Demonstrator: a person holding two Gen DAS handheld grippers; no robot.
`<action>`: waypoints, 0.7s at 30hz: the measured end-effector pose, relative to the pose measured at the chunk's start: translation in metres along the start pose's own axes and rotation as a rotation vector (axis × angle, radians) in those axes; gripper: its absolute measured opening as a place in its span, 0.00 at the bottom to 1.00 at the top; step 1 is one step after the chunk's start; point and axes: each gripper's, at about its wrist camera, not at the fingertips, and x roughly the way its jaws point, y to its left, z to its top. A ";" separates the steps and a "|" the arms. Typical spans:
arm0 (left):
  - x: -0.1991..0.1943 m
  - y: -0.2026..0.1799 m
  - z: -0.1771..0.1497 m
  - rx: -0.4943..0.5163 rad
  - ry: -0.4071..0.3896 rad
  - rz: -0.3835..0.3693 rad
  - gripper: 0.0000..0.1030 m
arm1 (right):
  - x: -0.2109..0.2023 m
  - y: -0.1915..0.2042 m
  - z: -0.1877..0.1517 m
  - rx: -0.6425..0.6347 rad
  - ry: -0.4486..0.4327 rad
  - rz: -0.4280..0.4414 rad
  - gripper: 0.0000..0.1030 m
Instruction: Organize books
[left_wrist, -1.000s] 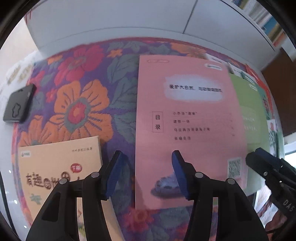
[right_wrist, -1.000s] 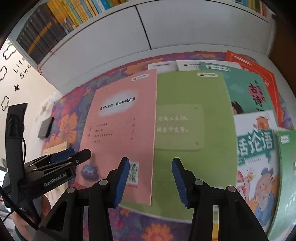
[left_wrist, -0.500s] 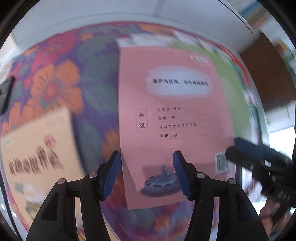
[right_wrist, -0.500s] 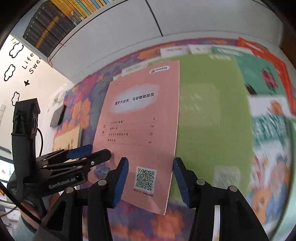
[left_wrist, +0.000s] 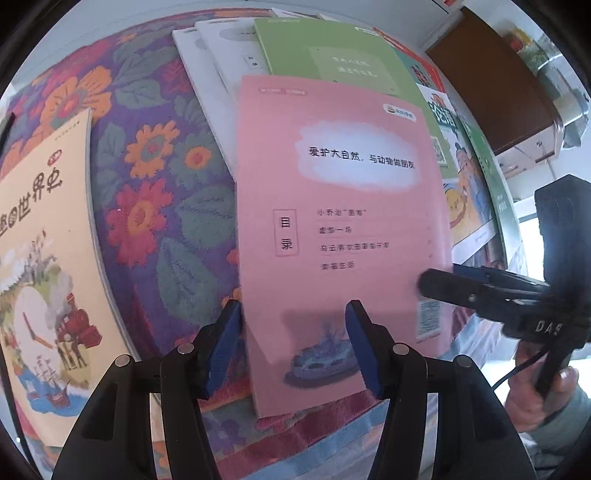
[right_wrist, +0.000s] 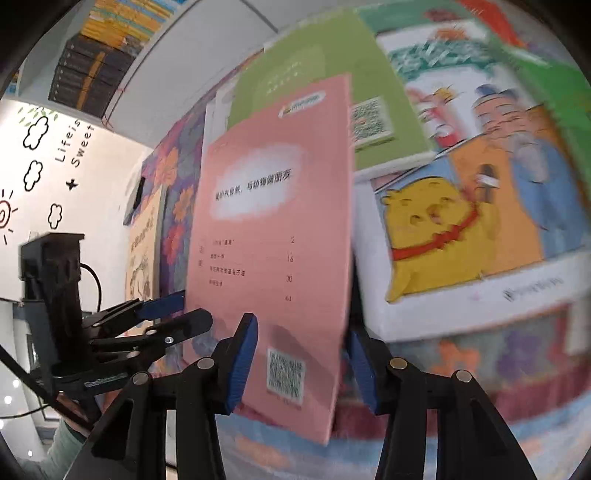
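A thin pink book (left_wrist: 343, 221) lies tilted over the floral tablecloth (left_wrist: 159, 184), its near end past the table's front edge. My left gripper (left_wrist: 290, 339) straddles its near left corner, jaws well apart, the left finger level with the book's edge. My right gripper (right_wrist: 301, 354) straddles the near right corner of the pink book (right_wrist: 273, 229), also with a wide gap. Each shows in the other's view: right gripper (left_wrist: 439, 276), left gripper (right_wrist: 195, 306), both at the book's side edges. Whether any pad presses on the book is unclear.
A beige book with a steam train (left_wrist: 48, 258) lies at the left. Behind the pink one lie white books (left_wrist: 221, 66), a green book (left_wrist: 332, 59) and a cartoon-cover book (right_wrist: 461, 229). A phone (right_wrist: 137, 192) is far left, a bookshelf (right_wrist: 96, 66) behind.
The pink book has come off the green book toward the near table edge together with both grippers, uncovering the white books. Both grippers have closed in on its sides and rolled.
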 end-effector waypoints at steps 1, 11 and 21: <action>-0.001 0.000 0.000 0.000 -0.005 0.015 0.53 | -0.001 0.005 0.000 -0.015 -0.019 -0.002 0.47; -0.017 -0.021 0.005 0.057 -0.054 -0.162 0.53 | -0.089 0.072 -0.004 -0.161 -0.161 0.163 0.28; -0.090 0.060 -0.015 -0.138 -0.203 -0.081 0.53 | -0.059 0.112 0.012 -0.193 -0.122 0.234 0.28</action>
